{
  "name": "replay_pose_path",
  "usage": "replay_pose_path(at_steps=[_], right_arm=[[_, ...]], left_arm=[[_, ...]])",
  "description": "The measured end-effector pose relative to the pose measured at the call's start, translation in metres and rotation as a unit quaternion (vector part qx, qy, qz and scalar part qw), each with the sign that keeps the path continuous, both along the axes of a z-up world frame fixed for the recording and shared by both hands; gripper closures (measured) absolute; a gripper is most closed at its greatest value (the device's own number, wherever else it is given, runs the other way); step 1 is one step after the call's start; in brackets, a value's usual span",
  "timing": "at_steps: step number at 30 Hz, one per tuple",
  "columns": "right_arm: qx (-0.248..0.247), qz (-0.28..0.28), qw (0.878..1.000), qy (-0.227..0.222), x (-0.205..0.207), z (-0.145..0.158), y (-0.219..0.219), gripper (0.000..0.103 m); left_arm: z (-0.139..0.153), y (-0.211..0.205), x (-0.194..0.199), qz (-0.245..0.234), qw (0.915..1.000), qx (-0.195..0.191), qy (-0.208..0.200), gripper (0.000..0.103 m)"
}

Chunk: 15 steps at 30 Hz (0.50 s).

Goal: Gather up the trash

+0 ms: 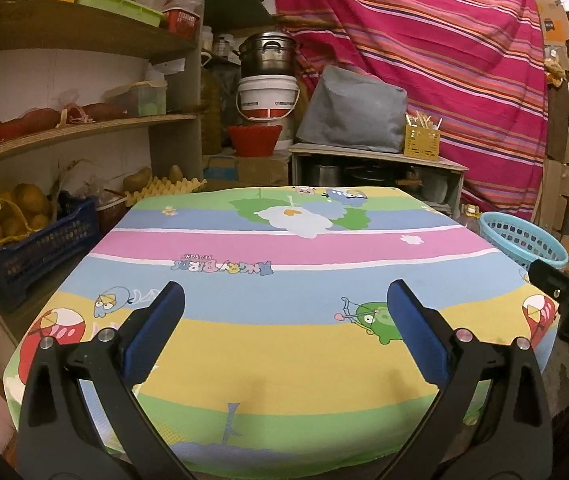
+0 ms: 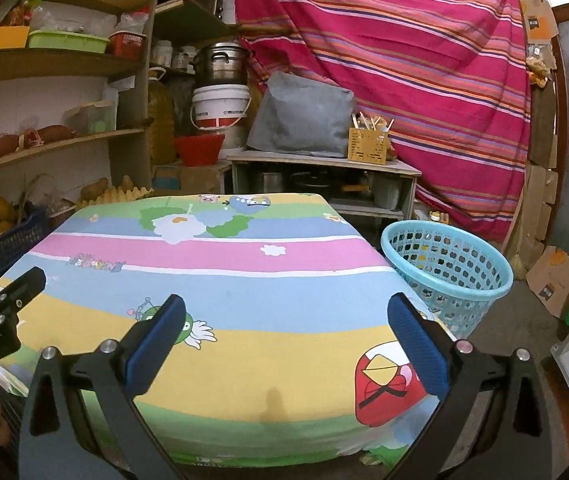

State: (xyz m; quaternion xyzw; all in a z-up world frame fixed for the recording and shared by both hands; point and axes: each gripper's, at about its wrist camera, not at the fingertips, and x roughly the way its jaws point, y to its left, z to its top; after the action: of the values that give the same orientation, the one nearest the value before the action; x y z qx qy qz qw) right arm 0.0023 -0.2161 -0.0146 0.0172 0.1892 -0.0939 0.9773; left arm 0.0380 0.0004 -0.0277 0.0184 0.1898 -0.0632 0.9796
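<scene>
Left gripper point(image 1: 284, 320) and right gripper point(image 2: 284, 328) are both hovering over the table point(image 1: 284, 360), fingers spread wide and holding nothing. The blue basket point(image 2: 448, 272) is standing on the floor just beside the table's right edge. Shelves point(image 1: 84, 128) are crowding the left side; a striped curtain point(image 2: 404, 80) is hanging behind.

I count one tabletop point(image 2: 244, 308) under a single cartoon-print cloth. One light blue laundry-style basket point(image 2: 450, 276) stands on the floor just beside it. Behind, I see one white bucket point(image 2: 220, 106) with one steel pot point(image 2: 222, 64) stacked on top, one red bowl point(image 2: 198, 149), one yellow utensil holder point(image 2: 367, 145), one grey cover point(image 2: 304, 116) and one dark blue crate point(image 1: 36, 248). I have two grippers, each with two blue-padded fingers point(image 1: 156, 330).
</scene>
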Motion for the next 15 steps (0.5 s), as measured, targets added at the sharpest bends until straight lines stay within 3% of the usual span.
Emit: replay_pose_path(at_steps=[15], right_arm=[[0.002,-0.001,1.000,0.000,0.0003,-0.0019,-0.0035,0.004]], left_arm=[[-0.0017,-0.0050,-0.0005,0.005,0.9999,0.015,-0.001,0.005]])
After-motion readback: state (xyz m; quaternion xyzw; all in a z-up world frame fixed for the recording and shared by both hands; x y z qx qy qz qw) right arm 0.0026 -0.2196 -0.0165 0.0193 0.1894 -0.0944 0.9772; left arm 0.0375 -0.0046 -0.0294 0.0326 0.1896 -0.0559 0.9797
